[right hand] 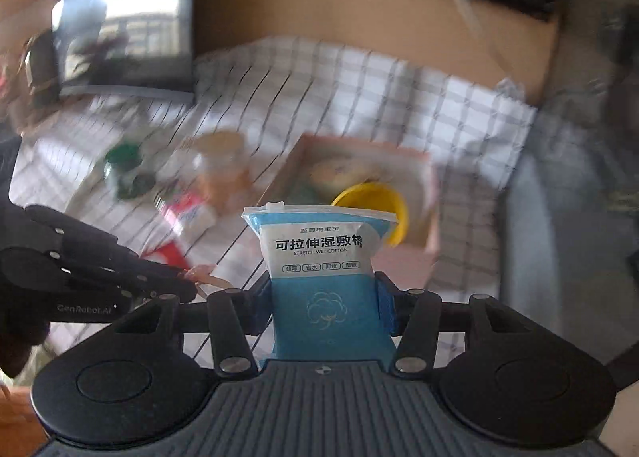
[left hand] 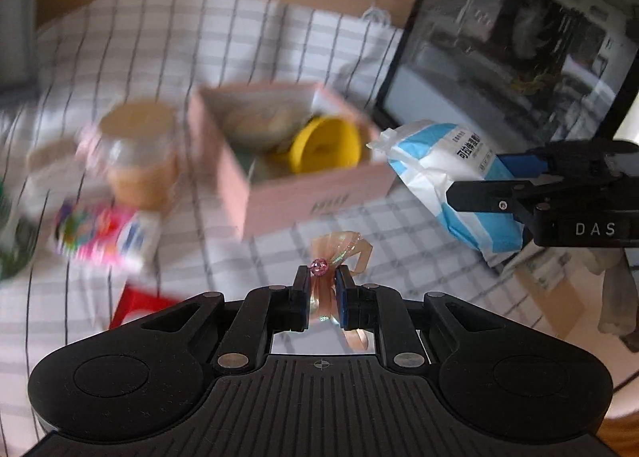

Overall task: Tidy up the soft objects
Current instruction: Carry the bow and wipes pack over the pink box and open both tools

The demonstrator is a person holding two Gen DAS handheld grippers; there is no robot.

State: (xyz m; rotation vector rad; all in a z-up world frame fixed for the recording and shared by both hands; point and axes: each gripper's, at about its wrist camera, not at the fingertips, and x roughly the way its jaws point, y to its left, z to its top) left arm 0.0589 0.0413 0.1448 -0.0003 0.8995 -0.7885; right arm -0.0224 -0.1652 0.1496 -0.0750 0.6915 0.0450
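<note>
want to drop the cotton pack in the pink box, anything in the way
Nothing visible between the pack and the box. Inside, a yellow cup fills the near corner, so space there is tight.

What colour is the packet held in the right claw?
Blue and white, with dark lettering: the cotton pad packet shows best in the right wrist view.

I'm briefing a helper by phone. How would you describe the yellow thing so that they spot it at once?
Find the pink cardboard box on the checked tablecloth, open at the top. The yellow cup lies tipped inside it, at the corner nearest the blue and white cotton pad pack. Nothing else in the box is bright yellow.
</note>
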